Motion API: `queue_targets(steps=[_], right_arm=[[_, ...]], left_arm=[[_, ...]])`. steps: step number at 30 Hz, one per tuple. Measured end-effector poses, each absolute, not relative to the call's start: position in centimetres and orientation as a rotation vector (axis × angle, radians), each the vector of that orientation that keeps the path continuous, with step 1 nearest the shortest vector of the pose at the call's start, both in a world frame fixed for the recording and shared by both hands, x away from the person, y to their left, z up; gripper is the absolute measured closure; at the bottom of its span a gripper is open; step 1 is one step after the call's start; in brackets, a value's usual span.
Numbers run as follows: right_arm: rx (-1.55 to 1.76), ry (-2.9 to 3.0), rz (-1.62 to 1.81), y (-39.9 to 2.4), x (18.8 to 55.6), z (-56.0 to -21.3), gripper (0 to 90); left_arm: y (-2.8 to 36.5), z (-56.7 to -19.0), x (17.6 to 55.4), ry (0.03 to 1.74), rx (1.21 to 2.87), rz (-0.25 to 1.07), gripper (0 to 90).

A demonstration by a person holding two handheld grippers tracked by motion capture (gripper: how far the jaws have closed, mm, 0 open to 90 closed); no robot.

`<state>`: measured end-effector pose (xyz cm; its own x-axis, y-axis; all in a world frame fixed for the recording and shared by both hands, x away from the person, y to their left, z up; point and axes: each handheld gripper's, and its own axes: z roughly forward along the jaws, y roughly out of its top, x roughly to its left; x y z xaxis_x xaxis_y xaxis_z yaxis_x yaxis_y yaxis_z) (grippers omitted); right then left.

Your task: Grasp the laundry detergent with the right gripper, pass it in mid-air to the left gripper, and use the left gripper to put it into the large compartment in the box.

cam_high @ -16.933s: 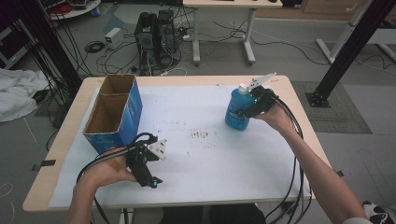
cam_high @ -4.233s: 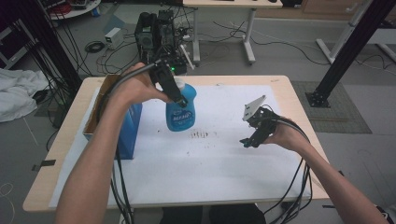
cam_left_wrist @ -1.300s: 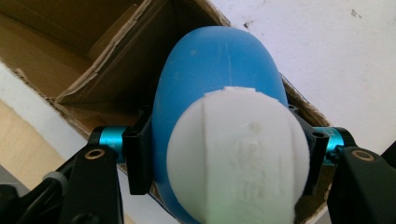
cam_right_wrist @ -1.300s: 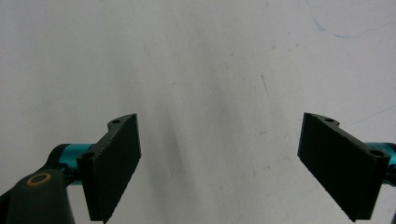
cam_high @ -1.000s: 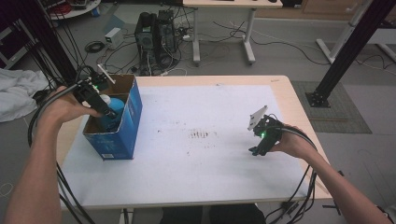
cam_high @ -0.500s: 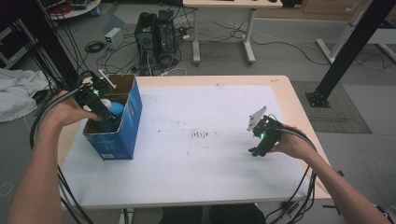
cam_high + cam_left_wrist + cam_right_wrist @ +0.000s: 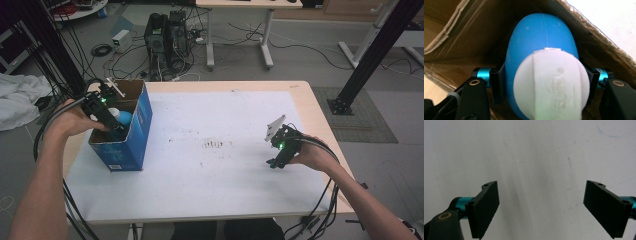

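Note:
A blue bottle with a white cap [image 7: 122,118] [image 7: 544,65] sits inside the open blue cardboard box [image 7: 136,131] at the table's left. My left gripper [image 7: 111,125] [image 7: 544,82] reaches down into the box and is shut on the bottle's neck, one jaw on each side of it. The box's brown inner walls [image 7: 469,32] surround the bottle. My right gripper [image 7: 276,159] [image 7: 549,210] rests low over the white table mat at the right, its jaws wide open with nothing between them.
A white mat [image 7: 210,160] with small dark specks covers most of the wooden table [image 7: 300,95]. Cables trail from both grippers over the table's near edge. Beyond the table stand a computer tower [image 7: 160,30] and another desk's legs.
My left hand has sunk slightly, bringing the bottle deeper into the box. The right gripper has stayed where it was.

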<state>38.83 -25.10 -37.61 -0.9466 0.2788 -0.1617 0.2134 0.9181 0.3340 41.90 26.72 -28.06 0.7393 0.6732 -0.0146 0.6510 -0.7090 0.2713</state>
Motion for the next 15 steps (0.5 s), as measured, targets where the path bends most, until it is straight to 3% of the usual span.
queue_targets(steps=[15], right_arm=[[0.37,2.872,0.474,-25.06,38.55,-37.65,12.5]], left_arm=[[26.85,-28.05,41.46,1.052,2.69,0.129,37.8]])
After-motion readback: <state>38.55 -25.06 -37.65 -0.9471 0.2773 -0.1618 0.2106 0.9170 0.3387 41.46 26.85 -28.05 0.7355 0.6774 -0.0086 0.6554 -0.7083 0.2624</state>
